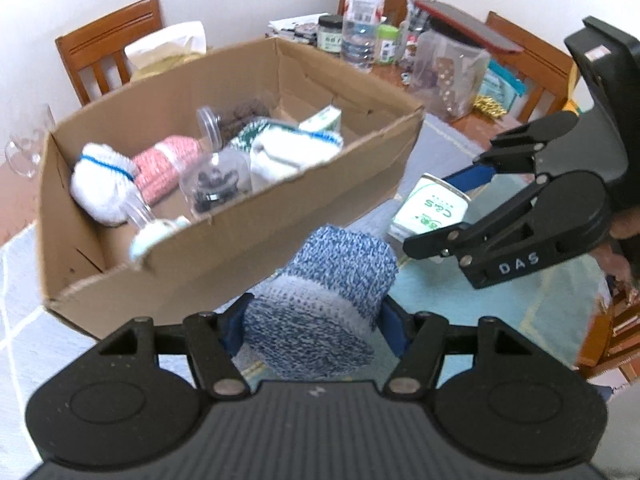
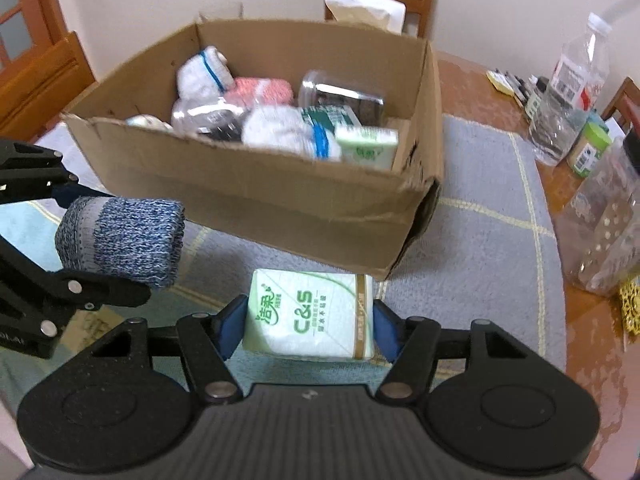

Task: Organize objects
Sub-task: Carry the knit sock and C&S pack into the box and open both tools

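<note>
The left gripper [image 1: 316,316] is clamped on a rolled blue-and-white sock [image 1: 324,300], its blue pads pressing both sides, and the roll looks clear of the cloth below. Ahead of it and slightly to its left stands the open cardboard box [image 2: 280,208], already holding several things: white sock rolls, a pink one, clear plastic jars and a green-and-white tissue pack. To the right, the right gripper [image 2: 310,320] is closed on a second tissue pack [image 2: 312,316], pinched between its pads just short of the box's near wall. So the sorting seems well along; these two items are the last loose ones near the grippers, and both are not yet in the box. Beneath lies a grey-blue checked mat [image 2: 480,216] on a wooden table. Beyond the right gripper's far right stand bottles and jars, somewhat blurred, with wooden chairs against a pale wall.
</note>
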Demonstrator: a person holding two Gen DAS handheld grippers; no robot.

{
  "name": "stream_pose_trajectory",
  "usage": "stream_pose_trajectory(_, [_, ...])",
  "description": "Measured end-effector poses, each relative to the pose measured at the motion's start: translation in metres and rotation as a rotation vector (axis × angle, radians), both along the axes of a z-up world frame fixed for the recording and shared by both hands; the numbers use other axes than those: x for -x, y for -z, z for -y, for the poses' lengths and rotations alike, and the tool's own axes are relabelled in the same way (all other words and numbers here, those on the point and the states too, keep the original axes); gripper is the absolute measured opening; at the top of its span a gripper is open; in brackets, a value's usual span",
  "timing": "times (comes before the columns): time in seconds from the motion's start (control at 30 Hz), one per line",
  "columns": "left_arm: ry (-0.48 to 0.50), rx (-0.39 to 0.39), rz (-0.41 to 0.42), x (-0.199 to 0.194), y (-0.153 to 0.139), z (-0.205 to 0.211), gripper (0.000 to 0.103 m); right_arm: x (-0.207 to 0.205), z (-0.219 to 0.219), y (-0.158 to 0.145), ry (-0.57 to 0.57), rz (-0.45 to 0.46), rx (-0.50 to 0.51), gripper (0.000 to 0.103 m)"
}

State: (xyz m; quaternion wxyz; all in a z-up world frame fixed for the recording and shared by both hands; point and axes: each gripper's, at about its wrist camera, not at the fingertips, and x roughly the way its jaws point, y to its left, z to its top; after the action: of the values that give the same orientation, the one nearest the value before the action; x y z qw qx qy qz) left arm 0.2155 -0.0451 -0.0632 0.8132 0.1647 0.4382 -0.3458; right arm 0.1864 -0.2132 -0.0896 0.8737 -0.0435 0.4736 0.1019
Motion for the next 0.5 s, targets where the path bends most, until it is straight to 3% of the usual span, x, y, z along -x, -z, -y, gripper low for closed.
stream_pose_trajectory(0.27, [0.015, 0.006, 0.049, 0.000, -0.062, -0.001, 0.065, 0.007, 0.000, -0.061, -0.098, 0.074, -0.039, 0.069])
stream_pose_trajectory(0.5, [-0.021, 0.043, 0.154, -0.038, -0.093, 0.007, 0.065, -0.015, -0.002, -0.095, -0.124, 0.139, -0.070, 0.069])
